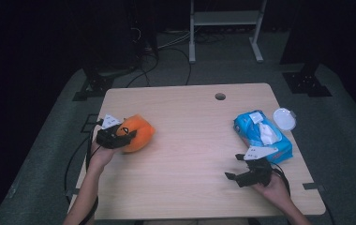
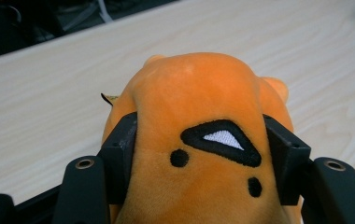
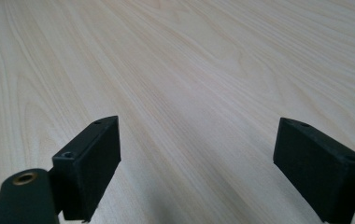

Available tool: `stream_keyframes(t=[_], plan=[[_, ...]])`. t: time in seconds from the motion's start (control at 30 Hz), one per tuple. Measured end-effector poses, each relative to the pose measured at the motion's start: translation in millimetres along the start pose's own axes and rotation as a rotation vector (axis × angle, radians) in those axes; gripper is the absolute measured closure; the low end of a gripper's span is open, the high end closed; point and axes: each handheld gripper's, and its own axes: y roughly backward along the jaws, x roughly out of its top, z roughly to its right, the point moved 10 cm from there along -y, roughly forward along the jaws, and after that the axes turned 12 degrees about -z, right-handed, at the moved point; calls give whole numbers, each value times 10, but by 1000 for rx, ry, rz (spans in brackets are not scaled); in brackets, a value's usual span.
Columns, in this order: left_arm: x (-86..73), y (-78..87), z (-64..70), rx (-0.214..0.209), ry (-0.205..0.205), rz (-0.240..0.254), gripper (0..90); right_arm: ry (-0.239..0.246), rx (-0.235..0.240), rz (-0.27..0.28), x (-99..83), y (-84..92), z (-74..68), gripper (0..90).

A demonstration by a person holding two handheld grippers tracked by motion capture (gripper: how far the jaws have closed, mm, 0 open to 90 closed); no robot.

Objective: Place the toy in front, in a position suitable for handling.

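My left hand-held gripper (image 1: pixel 128 134) is pinching the orange plush toy (image 1: pixel 138 132) at the left side of the tabletop (image 1: pixel 190 140), near its left edge. In the left gripper view the two black jaws press into either side of the plush toy (image 2: pixel 199 154), denting the soft fabric (a stitched black-and-white triangle and two black dots sit between them). The toy rests on the wood, its rounded bulk pointing toward the middle of the tabletop.

My right hand-held gripper (image 1: pixel 234 168) sits at the near right, its jaws spread wide with only bare wood grain between them in the right gripper view (image 3: pixel 196 154). Just beyond it, to the far right, lies a blue pack of wet wipes (image 1: pixel 260 136) with its round white lid (image 1: pixel 284 118) flipped open.
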Motion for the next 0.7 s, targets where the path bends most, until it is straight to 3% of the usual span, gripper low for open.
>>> stream_keyframes(t=[0.13,0.2,0.23,0.27,0.3,0.6,0.63,0.7], plan=[[102,110,96,-38,5,48,395,-7,-2,8,8,19,21,139],[234,236,255,-63,-29,92,394,-15,-4,11,13,23,50,139],[234,236,255,-63,-29,92,394,-15,-4,11,13,23,50,139],[316,305,387,-91,-49,124,394,-19,-10,11,9,34,63,140],[316,305,387,-91,-49,124,394,-19,-10,11,9,34,63,140],[617,487,1220,-238,-204,186,393,-43,-43,37,-29,163,170,139],[617,487,1220,-238,-204,186,393,-43,-43,37,-29,163,170,139],[646,500,1393,-267,-229,193,393,-52,-52,41,-43,197,209,140]])
